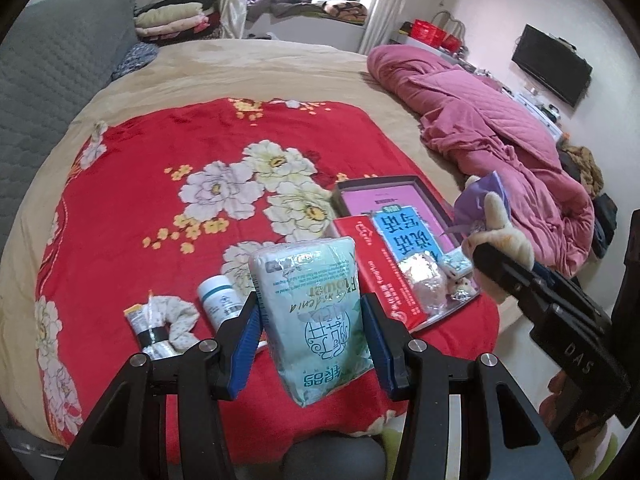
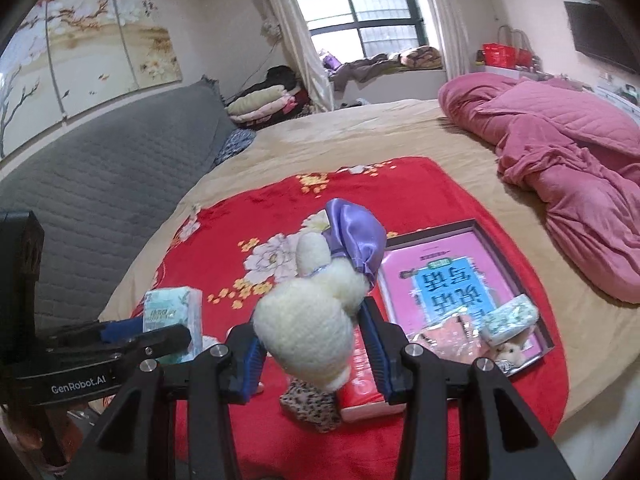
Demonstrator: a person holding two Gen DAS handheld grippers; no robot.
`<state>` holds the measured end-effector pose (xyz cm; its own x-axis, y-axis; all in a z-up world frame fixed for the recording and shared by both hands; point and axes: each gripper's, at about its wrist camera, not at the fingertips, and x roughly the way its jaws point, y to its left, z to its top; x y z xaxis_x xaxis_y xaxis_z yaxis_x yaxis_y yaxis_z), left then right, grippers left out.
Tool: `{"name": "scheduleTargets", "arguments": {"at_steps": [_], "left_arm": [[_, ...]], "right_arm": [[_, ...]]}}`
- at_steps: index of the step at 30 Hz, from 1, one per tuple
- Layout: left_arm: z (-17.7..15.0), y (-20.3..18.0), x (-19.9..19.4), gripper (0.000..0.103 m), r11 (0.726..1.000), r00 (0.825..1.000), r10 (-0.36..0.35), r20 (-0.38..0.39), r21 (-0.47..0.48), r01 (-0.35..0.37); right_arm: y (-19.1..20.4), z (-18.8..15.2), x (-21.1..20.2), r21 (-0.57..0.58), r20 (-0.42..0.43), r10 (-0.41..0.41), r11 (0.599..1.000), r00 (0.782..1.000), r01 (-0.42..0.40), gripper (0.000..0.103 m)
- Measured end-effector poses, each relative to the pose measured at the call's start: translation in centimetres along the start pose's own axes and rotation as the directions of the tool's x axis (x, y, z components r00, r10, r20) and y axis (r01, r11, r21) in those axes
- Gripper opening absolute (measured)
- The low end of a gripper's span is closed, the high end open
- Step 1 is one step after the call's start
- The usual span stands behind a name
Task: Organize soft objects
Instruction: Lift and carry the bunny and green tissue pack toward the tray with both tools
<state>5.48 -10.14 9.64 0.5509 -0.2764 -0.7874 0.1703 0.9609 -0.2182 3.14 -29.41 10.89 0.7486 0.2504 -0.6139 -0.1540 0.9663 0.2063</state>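
The left gripper is clamped on a pale green tissue pack, its blue pads pressing both sides, and holds it above the red blanket. At its 10 o'clock on the blanket lie a white bottle, a floral scrunchie and a tube, close together. At 2 o'clock a red box lies against a dark tray with a pink book in it.

The right gripper is closed on a cream plush toy with a purple satin bow, lifted clear of the blanket. Below it lies a leopard-print piece, perhaps a pouch; the view is too warped to tell. At 3 o'clock, a small tissue pack and a tiny plush rest in the tray's near corner. A pink quilt is heaped at 1 o'clock.
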Motion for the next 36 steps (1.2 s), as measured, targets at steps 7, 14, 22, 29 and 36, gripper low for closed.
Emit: {"name": "scheduleTargets", "arguments": {"at_steps": [7, 14, 22, 29, 36], "left_arm": [[1.2, -2.7, 0.8, 0.051, 0.999, 1.000, -0.031, 0.000, 0.038, 0.031], [2.5, -5.8, 2.0, 0.051, 0.994, 0.997, -0.077, -0.009, 0.072, 0.077], [3.2, -9.5, 3.9, 0.051, 0.984, 0.993, -0.111, -0.042, 0.133, 0.116], [3.4, -11.8, 5.7, 0.051, 0.976, 0.989, -0.128, -0.069, 0.166, 0.138], [3.7, -13.1, 7.4, 0.051, 0.971, 0.986, -0.141, -0.086, 0.180, 0.155]], "right_arm": [[-3.5, 1.3, -1.5, 0.037, 0.032, -0.045, 0.998, 0.998, 0.044, 0.044], [-6.9, 2.3, -3.2, 0.067, 0.058, -0.090, 0.994, 0.994, 0.086, 0.044], [-10.0, 2.8, -4.5, 0.097, 0.068, -0.139, 0.986, 0.988, 0.133, 0.044], [-11.3, 2.8, -4.7, 0.105, 0.066, -0.161, 0.983, 0.985, 0.154, 0.044], [-12.2, 2.9, -4.5, 0.108, 0.061, -0.169, 0.981, 0.984, 0.162, 0.044]]}}
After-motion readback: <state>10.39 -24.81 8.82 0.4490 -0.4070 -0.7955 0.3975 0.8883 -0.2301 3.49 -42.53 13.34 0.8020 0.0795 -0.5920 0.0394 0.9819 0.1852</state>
